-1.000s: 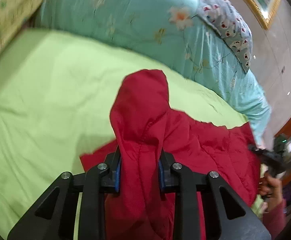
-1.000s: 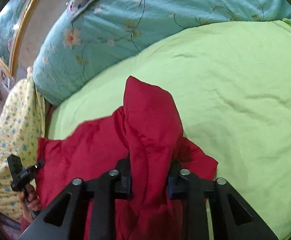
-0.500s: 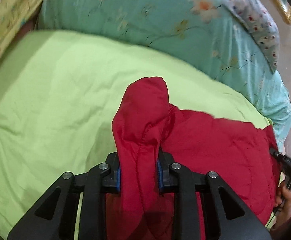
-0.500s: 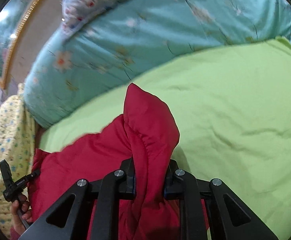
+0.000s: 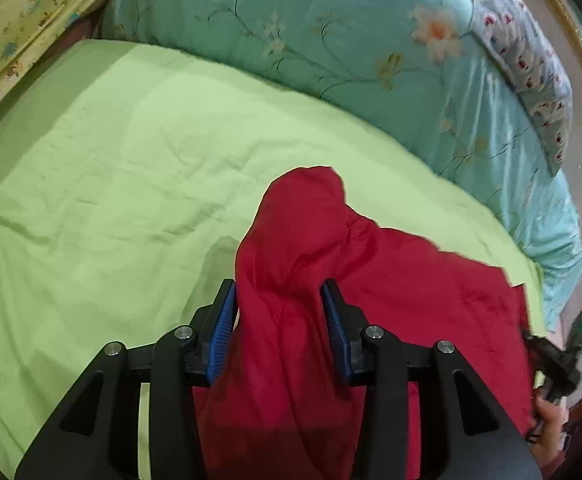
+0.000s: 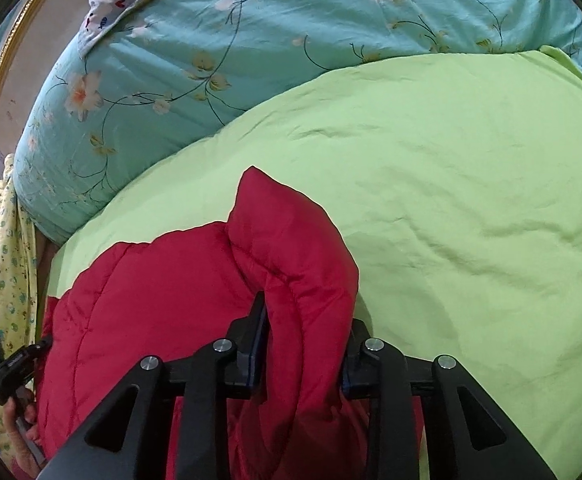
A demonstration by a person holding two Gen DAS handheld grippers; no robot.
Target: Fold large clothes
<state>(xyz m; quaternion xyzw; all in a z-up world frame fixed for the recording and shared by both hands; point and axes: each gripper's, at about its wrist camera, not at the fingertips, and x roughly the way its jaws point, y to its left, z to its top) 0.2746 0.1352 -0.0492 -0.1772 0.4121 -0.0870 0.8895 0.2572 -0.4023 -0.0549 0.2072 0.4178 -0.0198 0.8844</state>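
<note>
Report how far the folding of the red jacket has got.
Done: the red jacket lies on the green sheet. In hand: left gripper and right gripper each pinch a bunched edge. Left: no finished fold shows, so the folding itself.

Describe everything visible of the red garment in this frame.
The red garment is a padded, quilted piece with stitched seams and a smooth synthetic-looking shell. It lies stretched across the green sheet, one bunched end clamped in the left gripper, the other in the right gripper. Both pinched folds stand up above the fingers.
</note>
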